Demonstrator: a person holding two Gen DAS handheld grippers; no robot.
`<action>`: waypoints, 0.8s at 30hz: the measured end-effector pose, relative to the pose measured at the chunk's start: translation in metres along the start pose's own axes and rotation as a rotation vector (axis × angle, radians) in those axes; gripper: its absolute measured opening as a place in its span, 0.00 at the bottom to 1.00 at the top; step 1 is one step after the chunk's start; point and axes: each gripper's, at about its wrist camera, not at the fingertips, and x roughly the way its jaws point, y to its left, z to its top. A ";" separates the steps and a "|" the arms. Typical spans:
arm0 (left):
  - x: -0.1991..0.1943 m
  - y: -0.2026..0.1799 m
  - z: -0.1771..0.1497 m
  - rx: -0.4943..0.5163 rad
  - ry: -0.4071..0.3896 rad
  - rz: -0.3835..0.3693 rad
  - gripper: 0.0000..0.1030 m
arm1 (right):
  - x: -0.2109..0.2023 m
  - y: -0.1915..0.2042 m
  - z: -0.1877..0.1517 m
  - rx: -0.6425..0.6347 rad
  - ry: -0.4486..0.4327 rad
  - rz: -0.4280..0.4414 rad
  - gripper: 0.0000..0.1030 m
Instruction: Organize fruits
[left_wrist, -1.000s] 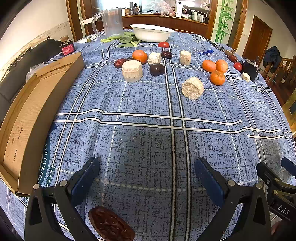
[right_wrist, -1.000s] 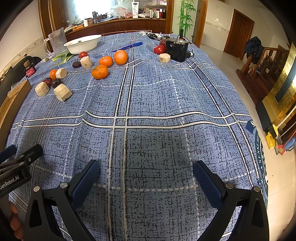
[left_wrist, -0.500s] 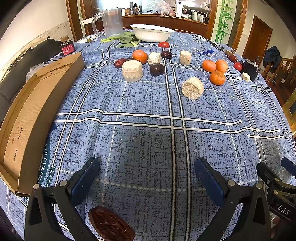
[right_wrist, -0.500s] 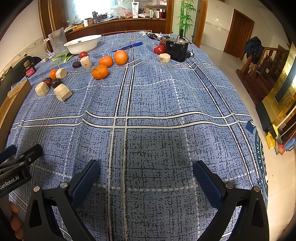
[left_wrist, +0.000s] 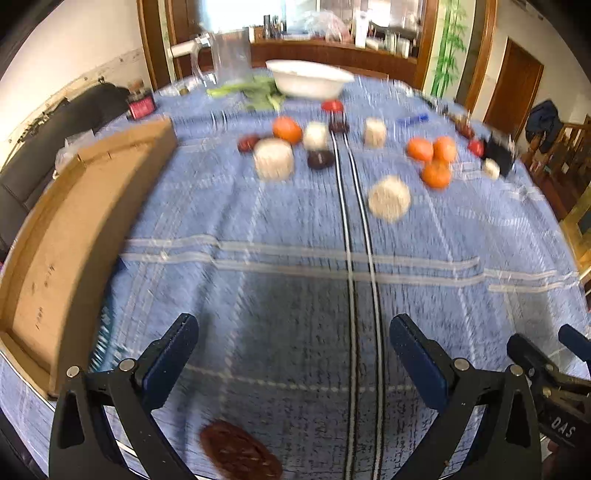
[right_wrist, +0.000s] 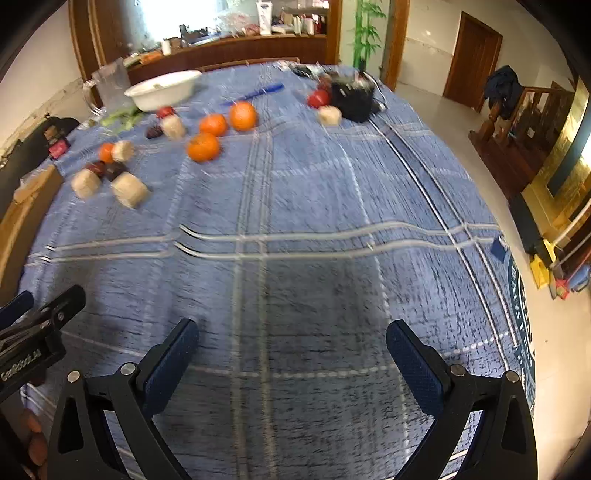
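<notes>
Across the left wrist view we hold our left gripper (left_wrist: 291, 349) low at six o'clock, its two blue-padded fingers spread wide with nothing between them, above a blue plaid tablecloth (left_wrist: 295, 229). At seven o'clock, near our left finger, lies a wrinkled dark red date (left_wrist: 239, 451). At nine o'clock sits a shallow brown cardboard tray (left_wrist: 74, 229). Toward twelve o'clock the picture is blurred, yet we make out a cluster: a pale cylindrical corn-like chunk (left_wrist: 274, 158), an orange round mandarin (left_wrist: 287, 129) behind it, and a dark purple plum-like fruit (left_wrist: 320, 159) just beside. At one o'clock three orange mandarins (left_wrist: 433, 157) sit close together, with another pale rough chunk (left_wrist: 389, 198) nearer to us. A white wide bowl (left_wrist: 309, 78) and a clear glass pitcher (left_wrist: 229, 55) stand at the far edge. At four o'clock the tip of our right gripper (left_wrist: 546, 365) shows. From the right wrist view that right gripper (right_wrist: 291, 350) hangs at six o'clock, blue pads likewise set wide apart and holding nothing, over bare cloth. The fruit lies well apart at ten to eleven o'clock: the three mandarins (right_wrist: 218, 129), pale chunks (right_wrist: 129, 189) and dark fruits, all smeared. A red round tomato-like fruit (right_wrist: 318, 98) touches a black boxy object (right_wrist: 352, 99) at twelve o'clock. Our left gripper's tip (right_wrist: 37, 314) shows at eight o'clock.
</notes>
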 end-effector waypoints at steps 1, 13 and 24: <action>-0.004 0.002 0.003 0.002 -0.011 0.003 1.00 | -0.006 0.005 0.004 -0.007 -0.012 0.001 0.99; -0.049 0.043 0.032 -0.008 -0.102 0.033 1.00 | -0.074 0.051 0.033 -0.042 -0.145 0.041 1.00; -0.061 0.058 0.034 -0.032 -0.119 0.038 1.00 | -0.082 0.063 0.025 -0.043 -0.159 0.047 1.00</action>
